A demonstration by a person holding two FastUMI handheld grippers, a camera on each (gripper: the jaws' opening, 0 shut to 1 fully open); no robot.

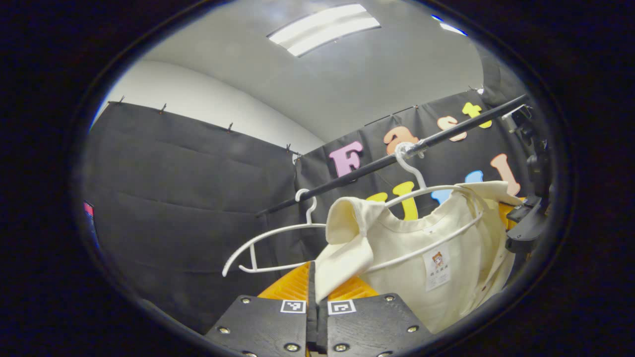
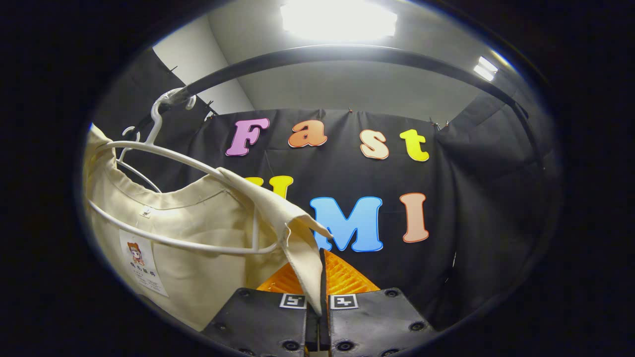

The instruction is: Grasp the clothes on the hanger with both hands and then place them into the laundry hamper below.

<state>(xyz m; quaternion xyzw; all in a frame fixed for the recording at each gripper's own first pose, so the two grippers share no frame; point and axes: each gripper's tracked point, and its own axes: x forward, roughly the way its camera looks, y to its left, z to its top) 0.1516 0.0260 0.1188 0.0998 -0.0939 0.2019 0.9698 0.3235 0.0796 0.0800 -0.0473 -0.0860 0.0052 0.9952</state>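
Note:
A cream shirt (image 1: pixel 446 238) hangs on a white hanger (image 1: pixel 421 191) hooked over a black rail (image 1: pixel 387 161). In the left gripper view, my left gripper (image 1: pixel 316 290) is shut on one sleeve of the shirt, and the cloth runs down between its fingers. In the right gripper view, the shirt (image 2: pixel 198 218) hangs at the left on its hanger (image 2: pixel 163 153). Its other sleeve droops into my right gripper (image 2: pixel 321 285), which is shut on it. The right gripper's body (image 1: pixel 526 223) shows at the far right of the left gripper view.
An empty white hanger (image 1: pixel 268 235) hangs on the rail to the left of the shirt. The rail (image 2: pixel 347 52) arcs overhead in the right gripper view. Black cloth walls close in behind and to both sides.

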